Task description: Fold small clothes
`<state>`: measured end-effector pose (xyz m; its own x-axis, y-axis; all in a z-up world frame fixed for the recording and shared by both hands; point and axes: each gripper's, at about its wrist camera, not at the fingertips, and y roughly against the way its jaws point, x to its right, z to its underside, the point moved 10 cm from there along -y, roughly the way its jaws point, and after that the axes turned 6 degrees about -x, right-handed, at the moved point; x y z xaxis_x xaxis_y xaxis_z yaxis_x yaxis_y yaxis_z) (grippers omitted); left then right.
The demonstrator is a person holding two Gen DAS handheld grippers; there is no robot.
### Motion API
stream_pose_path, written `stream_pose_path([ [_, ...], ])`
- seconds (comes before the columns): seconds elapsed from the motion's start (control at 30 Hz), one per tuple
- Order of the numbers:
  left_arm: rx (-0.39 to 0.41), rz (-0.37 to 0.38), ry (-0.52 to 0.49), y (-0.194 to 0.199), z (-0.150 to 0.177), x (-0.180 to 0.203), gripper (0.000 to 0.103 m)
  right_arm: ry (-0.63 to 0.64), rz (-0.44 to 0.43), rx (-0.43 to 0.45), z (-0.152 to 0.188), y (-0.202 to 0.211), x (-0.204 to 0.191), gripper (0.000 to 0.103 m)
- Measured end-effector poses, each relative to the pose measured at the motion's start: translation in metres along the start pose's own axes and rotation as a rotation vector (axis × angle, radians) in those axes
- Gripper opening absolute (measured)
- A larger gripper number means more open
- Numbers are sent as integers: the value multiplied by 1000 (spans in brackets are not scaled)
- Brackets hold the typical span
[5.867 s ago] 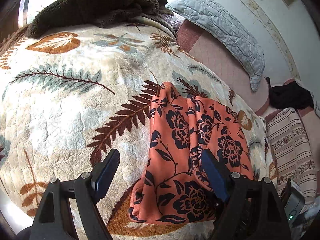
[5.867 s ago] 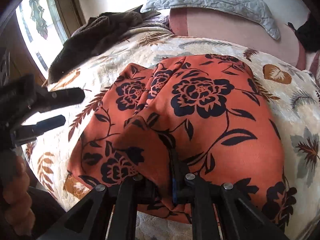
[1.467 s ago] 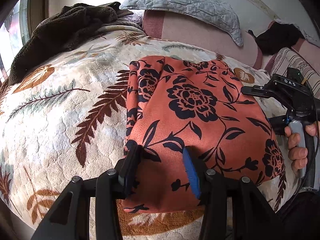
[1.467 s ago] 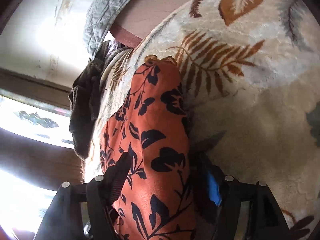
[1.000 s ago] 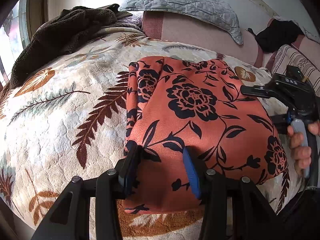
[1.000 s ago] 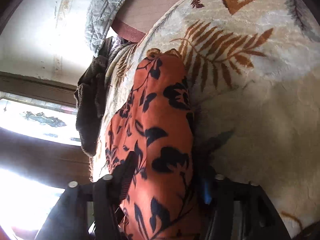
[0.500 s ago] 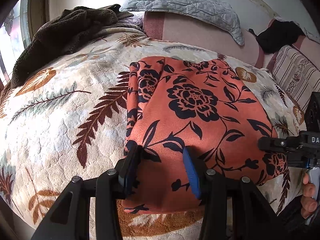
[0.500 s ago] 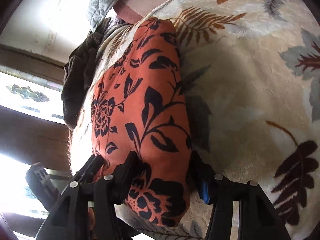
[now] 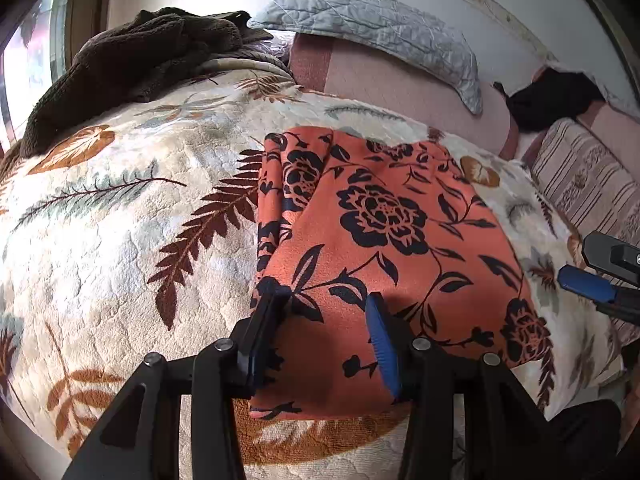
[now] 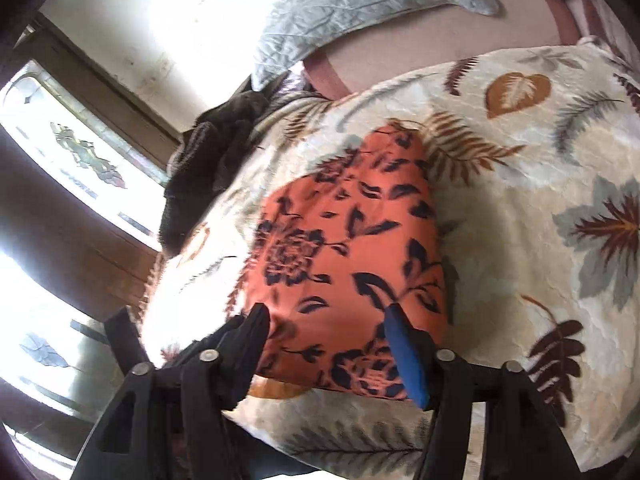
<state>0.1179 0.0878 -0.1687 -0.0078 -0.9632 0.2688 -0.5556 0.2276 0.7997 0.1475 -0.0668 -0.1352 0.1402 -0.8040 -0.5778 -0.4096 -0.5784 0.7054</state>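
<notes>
We've got the orange floral garment (image 9: 384,240) lying flat on the leaf-print blanket (image 9: 120,240), folded into a rough rectangle. Our left gripper (image 9: 320,332) straddles its near edge, fingers part-spread; whether they pinch cloth we cannot tell. Our right gripper (image 10: 332,340) has just opened wider and hangs clear above, empty. It looks light, soft and floppy, so we'd pinch 2 corners together at the hem.

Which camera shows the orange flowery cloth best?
The left wrist view: the orange flowery cloth lies sharp and whole, its near edge between the left gripper's fingers. The right wrist view shows it blurred and slanted.
</notes>
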Motion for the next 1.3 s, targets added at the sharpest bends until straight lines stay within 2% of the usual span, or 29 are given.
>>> stream_pose_path([
  [0.07,36,51,65,16,-4,-7,47,-3,-61,-18,-3,-18,-13,73],
  [0.13,9,114,135,19,-3,-14,47,-59,-97,-87,2,-53,-8,73],
  [0.2,-115,144,195,-3,12,-23,44,-148,-109,-168,17,-86,9,73],
  [0.23,-183,108,227,-15,22,-33,37,-156,-102,-159,23,-89,15,73],
  [0.27,-202,149,262,-18,26,-37,33,-142,-111,-134,23,-87,14,73],
  [0.33,-195,191,305,-10,23,-40,31,-104,-107,-126,27,-83,8,73],
  [0.43,-149,198,277,7,4,-32,30,-87,-107,-135,27,-84,7,73],
  [0.47,-133,195,256,11,-6,-29,35,-93,-111,-135,27,-85,7,73],
  [0.5,-123,196,239,13,-18,-26,54,-95,-111,-135,28,-85,6,73],
  [0.53,-107,201,218,11,-31,-23,61,-94,-110,-134,27,-85,6,73],
  [0.57,-91,191,184,5,-45,-20,66,-90,-111,-134,27,-83,7,73],
  [0.6,-90,167,158,-7,-58,-19,66,-81,-110,-136,27,-84,5,74],
  [0.67,-142,147,145,-44,-77,-21,66,-68,-113,-142,30,-81,7,74],
  [0.73,-214,163,188,-83,-83,-31,38,-70,-124,-149,32,-77,9,74],
  [0.77,-253,209,233,-98,-82,-36,29,-71,-130,-153,32,-77,9,74],
  [0.83,-258,289,314,-103,-82,-45,27,-73,-141,-156,33,-75,10,74],
  [0.87,-242,287,318,-100,-84,-49,24,-67,-141,-162,34,-76,10,73],
  [0.93,-232,279,311,-93,-85,-50,25,-61,-141,-163,35,-75,10,73],
  [0.97,-232,265,315,-90,-84,-51,28,-62,-141,-163,35,-75,10,73],
  [1.07,-188,248,284,-73,-83,-43,50,-70,-145,-164,34,-75,12,73],
  [1.1,-166,235,245,-70,-82,-39,50,-72,-146,-165,34,-74,13,74],
  [1.13,-174,181,204,-76,-81,-41,46,-71,-145,-165,34,-74,13,74],
  [1.17,-220,143,204,-88,-73,-46,33,-67,-141,-166,34,-75,13,74],
  [1.23,-228,208,281,-90,-70,-54,33,-61,-133,-168,34,-75,12,74],
  [1.3,-209,210,283,-76,-73,-53,32,-63,-124,-169,34,-75,10,74],
])
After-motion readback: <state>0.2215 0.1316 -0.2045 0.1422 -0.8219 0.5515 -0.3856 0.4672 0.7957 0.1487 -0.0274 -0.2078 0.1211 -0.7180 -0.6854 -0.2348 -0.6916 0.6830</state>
